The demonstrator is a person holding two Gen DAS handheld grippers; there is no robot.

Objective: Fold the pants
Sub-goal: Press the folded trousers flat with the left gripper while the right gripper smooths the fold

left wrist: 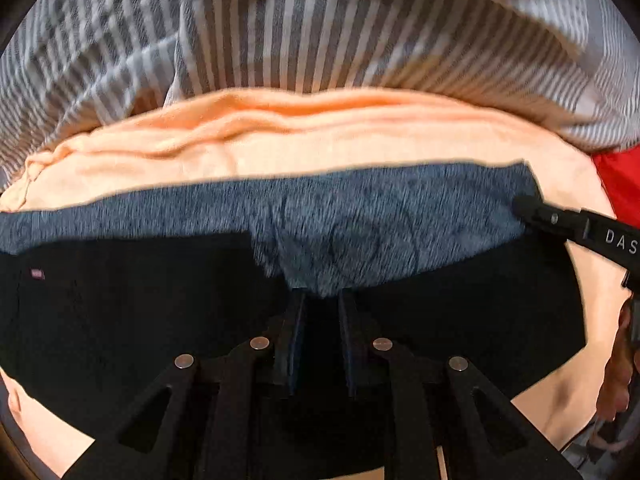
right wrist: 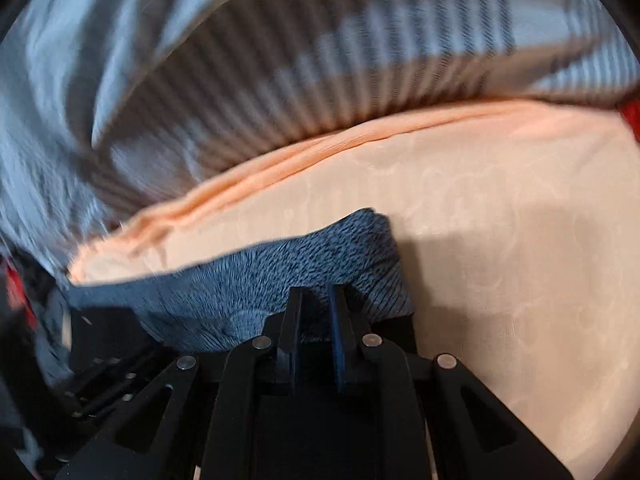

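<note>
The pants are black outside point(left wrist: 120, 300) with a blue-grey fleece lining point(left wrist: 360, 216). They lie across a peach sheet point(left wrist: 280, 148). My left gripper point(left wrist: 320, 296) is shut on the turned-over fleece edge near the middle. My right gripper point(right wrist: 316, 292) is shut on the fleece edge point(right wrist: 260, 276) at the pants' right end. The right gripper's fingertip also shows in the left wrist view point(left wrist: 532, 208), at the fleece's right corner.
A grey and white striped blanket point(left wrist: 320, 32) is bunched behind the peach sheet; it also shows in the right wrist view point(right wrist: 240, 80). A red cloth point(left wrist: 620, 176) lies at the right. Bare peach sheet point(right wrist: 520, 260) spreads right of the pants.
</note>
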